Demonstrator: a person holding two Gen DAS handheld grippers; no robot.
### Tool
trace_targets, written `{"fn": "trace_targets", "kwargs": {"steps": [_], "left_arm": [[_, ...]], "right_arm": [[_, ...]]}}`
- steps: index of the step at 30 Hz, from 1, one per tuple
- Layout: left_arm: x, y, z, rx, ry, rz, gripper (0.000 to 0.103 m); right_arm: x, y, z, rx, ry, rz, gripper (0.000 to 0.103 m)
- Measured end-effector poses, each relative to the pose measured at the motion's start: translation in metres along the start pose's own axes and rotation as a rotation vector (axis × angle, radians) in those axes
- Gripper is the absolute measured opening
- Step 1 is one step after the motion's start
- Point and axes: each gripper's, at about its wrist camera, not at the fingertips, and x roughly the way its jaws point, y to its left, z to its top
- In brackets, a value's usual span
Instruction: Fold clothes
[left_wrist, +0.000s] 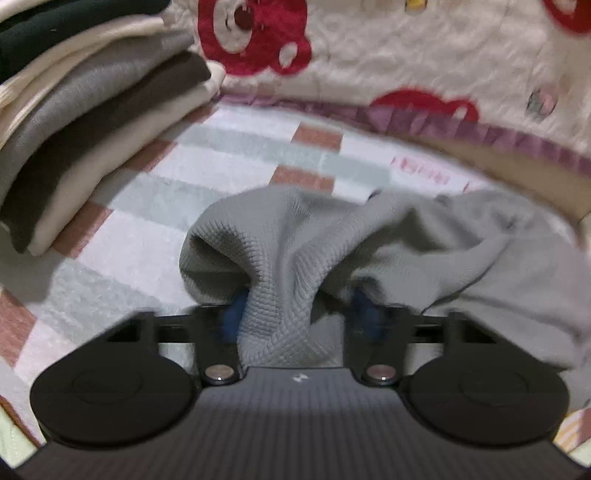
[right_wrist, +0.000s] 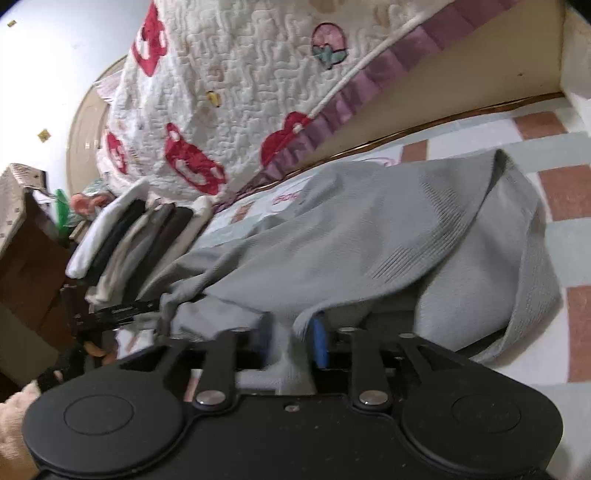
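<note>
A grey knit garment (left_wrist: 461, 240) lies crumpled on the checked bed sheet (left_wrist: 221, 155). In the left wrist view a bunched fold of it rises between the blue pads of my left gripper (left_wrist: 295, 314). The jaws stand apart, and a dark gap shows beside the right pad. In the right wrist view the same garment (right_wrist: 369, 229) spreads across the sheet (right_wrist: 565, 192). My right gripper (right_wrist: 290, 343) is shut on its near edge, with cloth filling the narrow space between the pads. The fingertips of both grippers are partly hidden by cloth.
A stack of folded clothes (left_wrist: 92, 129) in white, grey, brown and black sits on the sheet to the left (right_wrist: 140, 236). A white quilt with red bears (left_wrist: 406, 55) hangs behind (right_wrist: 240, 92). A wooden cabinet (right_wrist: 29, 258) stands beyond the stack.
</note>
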Motion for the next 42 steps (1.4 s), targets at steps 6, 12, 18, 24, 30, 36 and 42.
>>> {"fn": "trace_targets", "kwargs": {"steps": [6, 12, 18, 24, 30, 36, 42], "left_arm": [[-0.013, -0.029, 0.003, 0.163, -0.045, 0.095, 0.005], [-0.076, -0.007, 0.023, 0.066, -0.217, 0.076, 0.004], [-0.085, 0.014, 0.008, -0.012, -0.182, -0.007, 0.004], [-0.061, 0.036, -0.031, -0.131, -0.076, -0.071, 0.005], [-0.044, 0.043, -0.044, -0.153, 0.022, -0.1, 0.007], [-0.04, 0.034, -0.042, -0.09, 0.035, -0.057, 0.007], [-0.045, 0.03, -0.037, -0.082, 0.06, 0.048, 0.004]], "right_arm": [[0.001, -0.006, 0.0, -0.036, -0.043, 0.081, 0.004], [-0.06, 0.004, 0.011, -0.034, -0.243, 0.117, 0.004], [-0.059, -0.001, 0.002, 0.025, -0.15, 0.091, 0.009], [-0.013, 0.009, -0.016, -0.017, 0.079, 0.042, 0.012], [0.017, 0.004, -0.03, -0.034, 0.181, -0.039, 0.044], [0.009, -0.002, -0.023, -0.011, 0.093, 0.098, 0.005], [-0.024, -0.018, -0.013, 0.167, -0.042, 0.366, 0.005]]}}
